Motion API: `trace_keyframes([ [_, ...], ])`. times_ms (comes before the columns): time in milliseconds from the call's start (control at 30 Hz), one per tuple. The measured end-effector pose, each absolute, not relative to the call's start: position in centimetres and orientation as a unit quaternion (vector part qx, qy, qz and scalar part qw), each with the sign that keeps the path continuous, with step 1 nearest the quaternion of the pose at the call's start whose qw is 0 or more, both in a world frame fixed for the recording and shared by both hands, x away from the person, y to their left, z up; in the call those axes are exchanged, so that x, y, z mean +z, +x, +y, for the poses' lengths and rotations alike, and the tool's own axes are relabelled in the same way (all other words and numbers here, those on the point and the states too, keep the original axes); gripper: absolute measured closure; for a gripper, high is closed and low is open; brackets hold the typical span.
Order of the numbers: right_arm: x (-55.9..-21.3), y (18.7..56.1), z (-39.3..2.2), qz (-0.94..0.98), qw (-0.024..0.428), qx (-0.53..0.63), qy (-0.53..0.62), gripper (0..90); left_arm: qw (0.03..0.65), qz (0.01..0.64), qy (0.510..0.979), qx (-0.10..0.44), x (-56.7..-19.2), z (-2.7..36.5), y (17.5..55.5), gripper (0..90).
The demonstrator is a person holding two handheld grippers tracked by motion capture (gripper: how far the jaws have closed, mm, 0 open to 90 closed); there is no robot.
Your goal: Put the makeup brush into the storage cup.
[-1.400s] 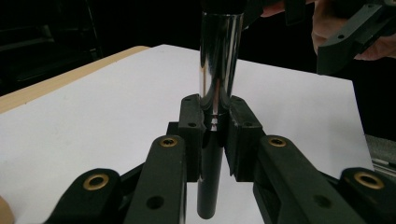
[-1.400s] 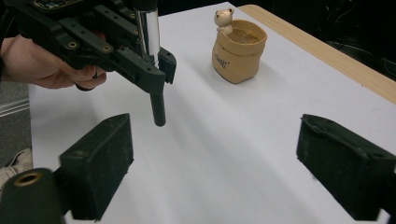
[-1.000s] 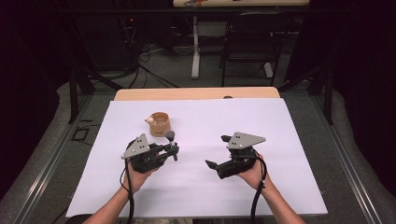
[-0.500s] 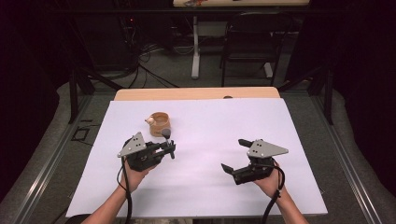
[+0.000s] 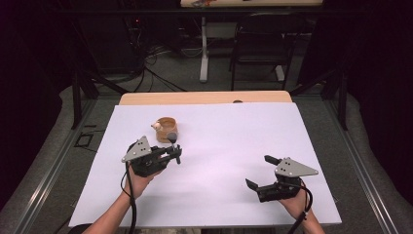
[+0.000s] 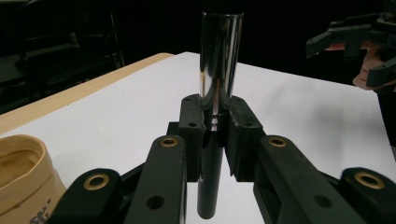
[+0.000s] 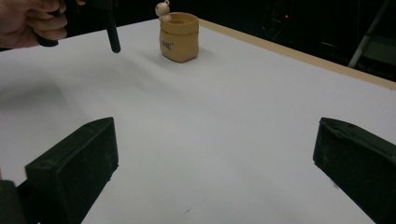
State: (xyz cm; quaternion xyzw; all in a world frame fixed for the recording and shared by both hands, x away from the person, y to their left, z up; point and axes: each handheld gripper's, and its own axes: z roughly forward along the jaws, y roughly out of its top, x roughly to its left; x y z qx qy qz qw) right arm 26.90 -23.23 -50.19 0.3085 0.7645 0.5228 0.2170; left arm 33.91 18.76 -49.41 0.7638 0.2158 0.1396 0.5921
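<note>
Left gripper [image 6: 215,122]: jaws clamped on a rod [image 6: 219,70], a smooth cylinder, mirror-bright chrome above the pads, matt black below, upright between the fingers [image 6: 192,122]. Cup [image 5: 166,129]: tan, soft-sided pot with a small pale figure on its rim; the rod's top is just beside it, on the person's side. Right gripper [image 5: 262,174]: jaws wide apart, nothing between them; well apart from the cup, toward the near right corner. Table [image 5: 234,146]: flat white sheet over a wood edge, bare between grippers.

A lab or recording studio — black curtains [image 5: 370,58] all round, loose cables [image 5: 151,53] on the floor, white-covered table [image 5: 234,126].
</note>
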Motion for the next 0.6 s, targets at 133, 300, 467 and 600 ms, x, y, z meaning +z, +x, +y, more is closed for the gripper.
trace_keyframes([
  [133,-50.5,26.4,-23.7,0.765,0.216,0.520,0.314,0.0,0.589,0.215,0.765,0.145,-49.3,18.9,34.1,78.2],
  [300,-50.5,26.5,-24.2,0.761,0.214,0.523,0.320,0.0,0.586,0.218,0.766,0.150,-48.9,19.5,34.5,78.2],
  [467,-50.5,26.8,-24.1,0.761,0.210,0.529,0.312,0.0,0.590,0.228,0.760,0.150,-48.7,20.2,34.8,78.3],
  [600,-50.4,27.1,-24.1,0.762,0.210,0.529,0.309,0.0,0.588,0.230,0.760,0.152,-48.4,20.4,35.1,78.3],
])
